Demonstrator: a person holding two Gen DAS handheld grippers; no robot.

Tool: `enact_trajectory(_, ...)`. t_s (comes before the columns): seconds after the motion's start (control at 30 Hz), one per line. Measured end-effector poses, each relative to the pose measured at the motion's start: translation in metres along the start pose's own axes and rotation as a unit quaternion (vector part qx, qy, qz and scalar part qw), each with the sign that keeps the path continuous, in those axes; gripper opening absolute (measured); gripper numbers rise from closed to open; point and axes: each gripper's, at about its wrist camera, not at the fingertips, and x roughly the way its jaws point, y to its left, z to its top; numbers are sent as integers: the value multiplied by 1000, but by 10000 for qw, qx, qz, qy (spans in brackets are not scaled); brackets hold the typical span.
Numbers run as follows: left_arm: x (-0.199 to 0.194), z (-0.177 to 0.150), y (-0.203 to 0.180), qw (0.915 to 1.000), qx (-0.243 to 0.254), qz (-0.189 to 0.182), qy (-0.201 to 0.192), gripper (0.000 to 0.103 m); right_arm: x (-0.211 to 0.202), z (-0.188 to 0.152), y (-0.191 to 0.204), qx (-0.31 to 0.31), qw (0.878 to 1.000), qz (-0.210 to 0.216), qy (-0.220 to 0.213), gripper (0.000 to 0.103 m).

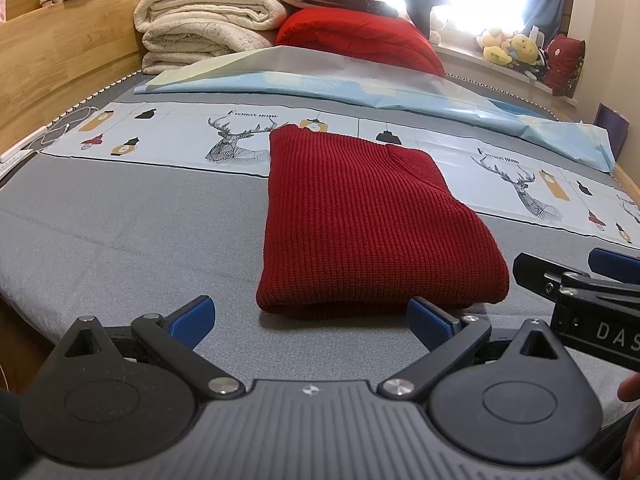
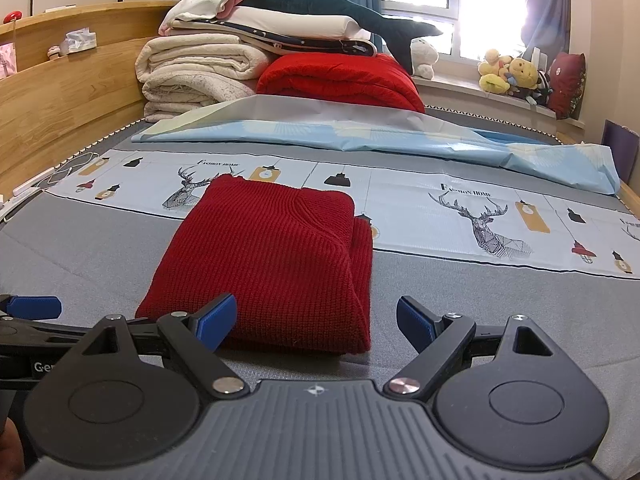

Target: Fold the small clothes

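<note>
The blue fingertips (image 1: 192,318) of the left gripper (image 1: 310,320) stood spread wide with nothing between them, and the right gripper (image 2: 316,320) was released the same way, its blue pads (image 2: 218,316) parted and holding nothing. Both hung low over the grey mattress (image 1: 120,232), just short of the near edge of the folded dark red knit sweater (image 1: 360,220), which was my landmark for everything else. The sweater lay flat as a neat rectangle, its near fold facing the grippers and its far end resting on a pale printed sheet (image 2: 440,216) with deer and lantern drawings. The left gripper faced the sweater's near edge, its right finger close to the near right corner; the right gripper sat toward the sweater's right side, its left finger in front of the fold. Nothing lay between either gripper and the knit.

Beyond the sweater a crumpled light blue sheet (image 2: 400,136) crossed the bed, and behind that were a bright red quilt (image 2: 340,80), a stack of cream blankets (image 2: 192,76) and a dark teal plush shark (image 2: 320,4) on top. Left of the sweater ran the wooden headboard (image 1: 60,60). Far off to its right, soft toys (image 2: 508,74) sat on the windowsill.
</note>
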Motion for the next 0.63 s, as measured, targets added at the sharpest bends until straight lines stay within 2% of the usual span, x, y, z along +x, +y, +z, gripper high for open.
enact_trajectory(0.63,0,1,-2,10000,16,34,-34,102,0,0,-1,-7,10000,7,1,88)
